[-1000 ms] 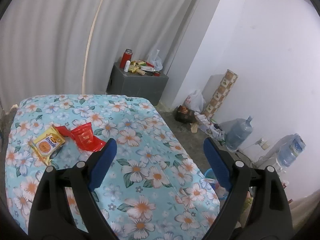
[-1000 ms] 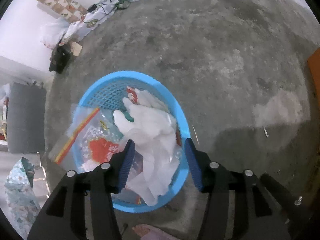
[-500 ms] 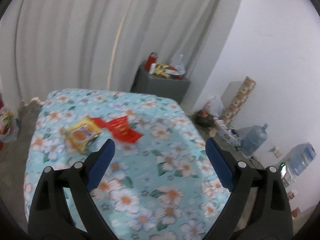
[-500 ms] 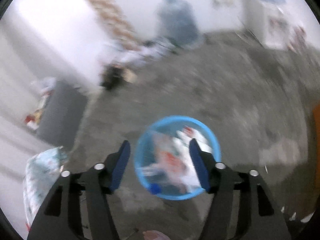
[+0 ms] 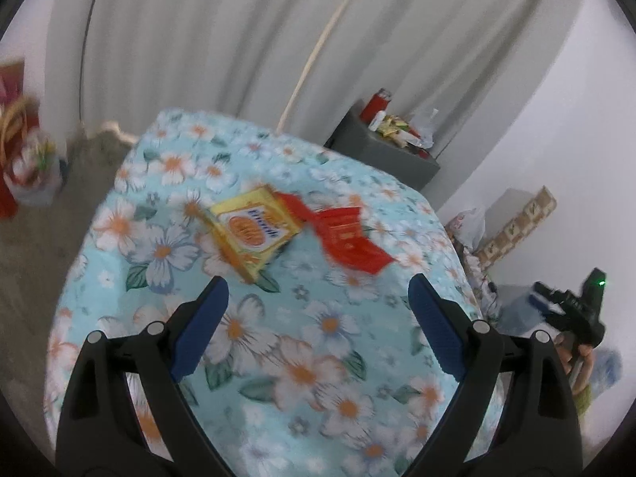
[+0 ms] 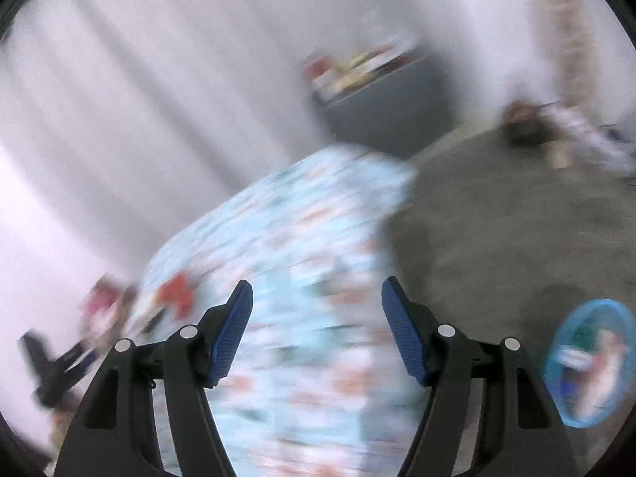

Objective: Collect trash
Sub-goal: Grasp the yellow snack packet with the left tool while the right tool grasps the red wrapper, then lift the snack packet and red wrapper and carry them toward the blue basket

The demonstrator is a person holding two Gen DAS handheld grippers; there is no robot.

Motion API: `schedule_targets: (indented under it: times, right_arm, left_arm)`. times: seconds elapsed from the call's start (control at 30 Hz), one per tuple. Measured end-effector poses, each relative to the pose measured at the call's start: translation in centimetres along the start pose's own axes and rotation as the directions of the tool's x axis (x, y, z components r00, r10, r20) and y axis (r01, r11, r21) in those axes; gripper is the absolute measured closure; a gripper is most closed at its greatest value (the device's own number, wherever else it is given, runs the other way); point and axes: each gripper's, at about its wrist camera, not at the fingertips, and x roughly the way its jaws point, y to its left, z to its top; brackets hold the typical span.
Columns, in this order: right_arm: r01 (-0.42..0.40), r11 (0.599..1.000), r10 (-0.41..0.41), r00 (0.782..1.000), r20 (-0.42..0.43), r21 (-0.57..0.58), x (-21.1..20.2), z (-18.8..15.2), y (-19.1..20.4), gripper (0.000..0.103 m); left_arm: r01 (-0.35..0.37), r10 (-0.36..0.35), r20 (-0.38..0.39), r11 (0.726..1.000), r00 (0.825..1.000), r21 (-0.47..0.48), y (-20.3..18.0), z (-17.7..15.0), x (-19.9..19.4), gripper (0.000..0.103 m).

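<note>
A yellow snack packet [image 5: 254,234] and a crumpled red wrapper [image 5: 349,238] lie side by side on the table's floral cloth [image 5: 318,357]. My left gripper [image 5: 318,306] hovers just short of them, open and empty. The right wrist view is blurred by motion. There my right gripper [image 6: 316,310] is open with nothing between its fingers, above the table's near edge. The red wrapper [image 6: 179,292] shows as a smear to its left. The blue trash basket [image 6: 592,361], with trash in it, stands on the floor at the lower right.
A grey cabinet [image 5: 381,151] with bottles and clutter stands behind the table by the curtain. Bags sit on the floor at left [image 5: 31,167]. Water jugs and boxes line the right wall. A hand with the other gripper's black body [image 5: 572,314] shows at right.
My left gripper came down toward the packet and wrapper and rolled. My right gripper rose away from the basket, swung over to the table and opened wider.
</note>
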Motion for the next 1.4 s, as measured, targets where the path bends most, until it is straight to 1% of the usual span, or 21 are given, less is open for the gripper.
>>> schedule_targets:
  times: [0.07, 0.1, 0.17, 0.2, 0.27, 0.3, 0.37, 0.4, 0.53, 0.57, 0.63, 0.7, 0.73, 0.8, 0.87, 0.97, 1.03, 1.07, 1.1, 1.27, 1.4]
  right_arm:
    - [-0.083, 0.997, 0.082, 0.992, -0.100, -0.005, 4.5, 0.2, 3.1, 0.037]
    - [-0.113, 0.993, 0.110, 0.985, -0.135, -0.017, 6.2, 0.2, 4.4, 0.037]
    - [-0.163, 0.986, 0.154, 0.967, -0.205, -0.031, 10.1, 0.4, 6.9, 0.037]
    - [-0.178, 0.984, 0.168, 0.959, -0.230, -0.026, 11.4, 0.5, 7.6, 0.037]
    - [-0.234, 0.972, 0.227, 0.924, -0.308, 0.014, 15.3, 0.9, 9.3, 0.037]
    - [-0.247, 0.969, 0.243, 0.911, -0.332, 0.032, 16.4, 0.7, 9.8, 0.037]
    - [-0.265, 0.962, 0.269, 0.888, -0.372, 0.065, 18.8, 0.8, 11.0, 0.037]
    - [-0.285, 0.956, 0.290, 0.870, -0.400, 0.074, 20.2, 0.8, 11.7, 0.037]
    - [-0.273, 0.956, 0.290, 0.844, -0.451, 0.105, 24.2, 0.7, 12.9, 0.039]
    - [-0.264, 0.958, 0.287, 0.844, -0.453, 0.115, 24.8, 0.6, 12.8, 0.041]
    - [-0.277, 0.951, 0.310, 0.829, -0.466, 0.140, 26.0, 0.2, 12.8, 0.044]
    - [-0.285, 0.947, 0.321, 0.829, -0.459, 0.147, 26.5, 0.1, 13.0, 0.046]
    - [-0.289, 0.946, 0.324, 0.827, -0.459, 0.147, 26.6, 0.0, 13.2, 0.050]
    - [-0.293, 0.945, 0.327, 0.823, -0.464, 0.146, 26.6, -0.3, 13.5, 0.054]
    - [-0.293, 0.947, 0.320, 0.820, -0.475, 0.131, 26.7, -0.6, 13.9, 0.060]
    - [-0.277, 0.957, 0.282, 0.831, -0.479, 0.082, 26.6, -1.1, 14.6, 0.067]
    - [-0.264, 0.962, 0.262, 0.836, -0.482, 0.065, 26.5, -1.4, 14.9, 0.079]
    - [-0.245, 0.968, 0.240, 0.845, -0.478, 0.053, 26.3, -1.6, 14.9, 0.082]
    - [-0.240, 0.969, 0.234, 0.848, -0.476, 0.050, 26.6, -1.7, 15.1, 0.086]
    - [-0.237, 0.970, 0.233, 0.858, -0.458, 0.050, 26.2, -2.3, 15.3, 0.091]
    - [-0.239, 0.971, 0.226, 0.874, -0.429, 0.025, 24.2, -2.6, 15.5, 0.092]
  left_arm:
    - [0.025, -0.029, -0.042, 0.995, 0.999, -0.098, 2.6, 0.9, 2.1, 0.016]
    - [0.049, -0.060, -0.062, 0.985, 0.996, -0.167, 4.3, 1.4, 3.3, 0.016]
    - [0.064, -0.092, -0.092, 0.961, 0.991, -0.271, 6.5, 1.9, 5.1, 0.018]
    - [0.082, -0.121, -0.101, 0.943, 0.988, -0.322, 7.7, 2.2, 6.1, 0.024]
    - [0.074, -0.134, -0.125, 0.915, 0.983, -0.397, 9.4, 2.3, 7.7, 0.031]
    - [0.083, -0.150, -0.126, 0.900, 0.981, -0.427, 10.1, 2.3, 8.4, 0.036]
    - [0.087, -0.161, -0.128, 0.888, 0.979, -0.451, 10.6, 2.3, 9.3, 0.038]
    - [0.099, -0.171, -0.121, 0.886, 0.978, -0.452, 10.7, 2.3, 9.8, 0.039]
    - [0.110, -0.173, -0.094, 0.878, 0.980, -0.466, 10.9, 2.3, 10.8, 0.041]
    - [0.111, -0.171, -0.089, 0.877, 0.981, -0.468, 10.9, 2.3, 11.0, 0.044]
    - [0.106, -0.166, -0.087, 0.876, 0.982, -0.471, 10.9, 2.3, 11.4, 0.049]
    - [0.087, -0.147, -0.097, 0.883, 0.984, -0.461, 10.7, 2.4, 11.7, 0.060]
    - [0.080, -0.141, -0.103, 0.888, 0.985, -0.453, 10.7, 2.6, 12.1, 0.064]
    - [0.054, -0.117, -0.123, 0.904, 0.985, -0.425, 10.4, 2.7, 12.5, 0.076]
    - [0.037, -0.095, -0.128, 0.917, 0.987, -0.397, 10.4, 2.7, 12.1, 0.078]
    - [-0.001, -0.046, -0.133, 0.943, 0.990, -0.333, 9.7, 2.8, 12.2, 0.083]
    - [-0.024, -0.015, -0.130, 0.956, 0.991, -0.292, 9.0, 2.8, 12.3, 0.084]
    - [-0.034, -0.001, -0.127, 0.962, 0.992, -0.272, 8.6, 2.9, 12.4, 0.084]
    - [-0.046, 0.017, -0.122, 0.969, 0.992, -0.243, 8.1, 2.9, 12.3, 0.084]
    - [-0.063, 0.047, -0.097, 0.982, 0.994, -0.177, 6.9, 3.0, 11.5, 0.086]
    - [-0.066, 0.056, -0.068, 0.987, 0.996, -0.146, 6.3, 2.9, 10.1, 0.088]
